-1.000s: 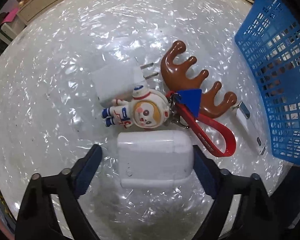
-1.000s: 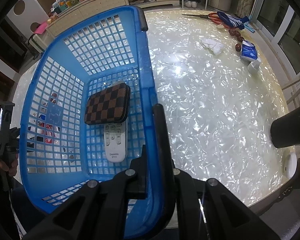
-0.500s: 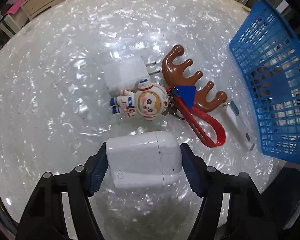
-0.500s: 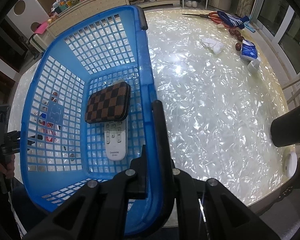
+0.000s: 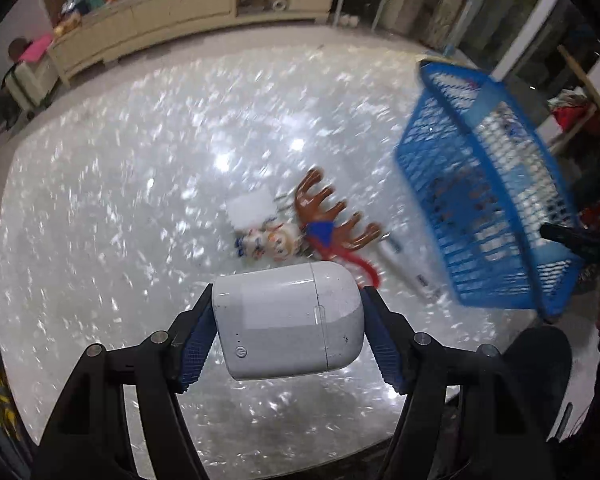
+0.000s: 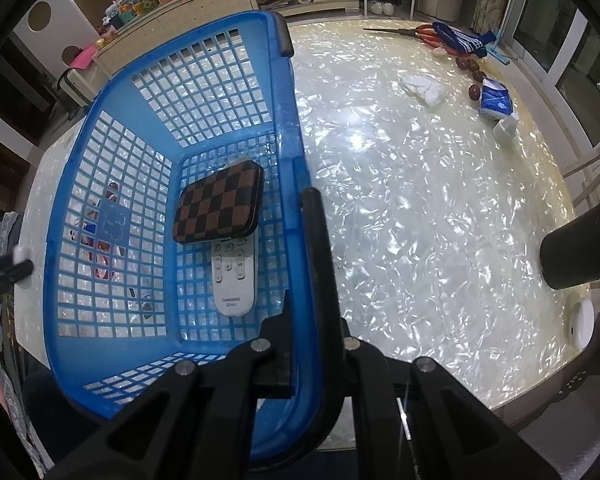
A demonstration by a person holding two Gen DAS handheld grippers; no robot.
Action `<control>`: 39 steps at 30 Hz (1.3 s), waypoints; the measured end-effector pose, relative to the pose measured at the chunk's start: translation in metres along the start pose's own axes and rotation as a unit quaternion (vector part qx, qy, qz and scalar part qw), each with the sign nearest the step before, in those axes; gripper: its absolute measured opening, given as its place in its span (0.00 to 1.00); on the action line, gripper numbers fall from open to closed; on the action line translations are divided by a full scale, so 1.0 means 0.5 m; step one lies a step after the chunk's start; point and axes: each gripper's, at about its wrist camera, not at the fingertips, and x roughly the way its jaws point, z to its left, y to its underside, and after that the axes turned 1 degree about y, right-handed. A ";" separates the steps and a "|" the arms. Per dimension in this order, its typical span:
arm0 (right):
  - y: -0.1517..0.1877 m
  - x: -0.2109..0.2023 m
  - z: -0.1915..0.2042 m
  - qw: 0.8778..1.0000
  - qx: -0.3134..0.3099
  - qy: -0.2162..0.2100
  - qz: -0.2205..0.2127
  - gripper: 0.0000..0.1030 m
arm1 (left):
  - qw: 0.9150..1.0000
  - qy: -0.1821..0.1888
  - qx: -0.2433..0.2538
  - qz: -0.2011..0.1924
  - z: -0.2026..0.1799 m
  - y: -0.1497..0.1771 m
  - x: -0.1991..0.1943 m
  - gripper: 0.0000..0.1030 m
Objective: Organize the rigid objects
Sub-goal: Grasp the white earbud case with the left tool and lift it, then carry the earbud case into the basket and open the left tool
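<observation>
My left gripper [image 5: 288, 294] is shut on a white rounded case [image 5: 288, 320], and its blue pads press both ends. The case hangs above the pearly table [image 5: 120, 200]. Below it lie a white charger [image 5: 250, 208], an astronaut keychain figure [image 5: 272, 242] with a red strap [image 5: 364, 268], a brown antler [image 5: 332, 212] and a thin white stick [image 5: 412, 268]. The blue basket [image 5: 492, 216] stands to their right. My right gripper [image 6: 302, 240] is shut on the blue basket's rim [image 6: 288, 132]. Inside the basket lie a checkered case [image 6: 220, 208] and a white remote [image 6: 236, 280].
On the table's far right are a crumpled tissue [image 6: 424, 88], a blue pack [image 6: 496, 100], brown beads [image 6: 474, 68] and red-handled scissors [image 6: 420, 34]. A black cylinder [image 6: 576, 248] and a white disc [image 6: 580, 320] sit at the right edge. A low cabinet [image 5: 180, 12] runs behind the table.
My left gripper closed on the white case and lifted it off the table, so the other objects now look smaller and farther. The right gripper and basket stayed put.
</observation>
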 end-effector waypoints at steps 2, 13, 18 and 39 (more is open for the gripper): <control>-0.001 0.000 0.003 1.000 0.000 0.000 0.000 0.05 | 1.000 0.004 0.017 -0.020 -0.027 -0.009 -0.029 0.70; -0.004 0.002 0.003 1.000 -0.001 -0.004 0.001 0.05 | 0.990 0.034 0.126 -0.059 -0.202 -0.074 -0.084 0.70; -0.005 0.005 0.002 1.000 -0.001 -0.005 0.000 0.05 | 0.981 0.057 0.175 -0.068 -0.287 -0.098 -0.075 0.70; -0.007 0.006 -0.009 1.000 0.005 -0.021 -0.007 0.05 | 0.954 0.064 0.291 -0.005 -0.470 -0.165 0.113 0.70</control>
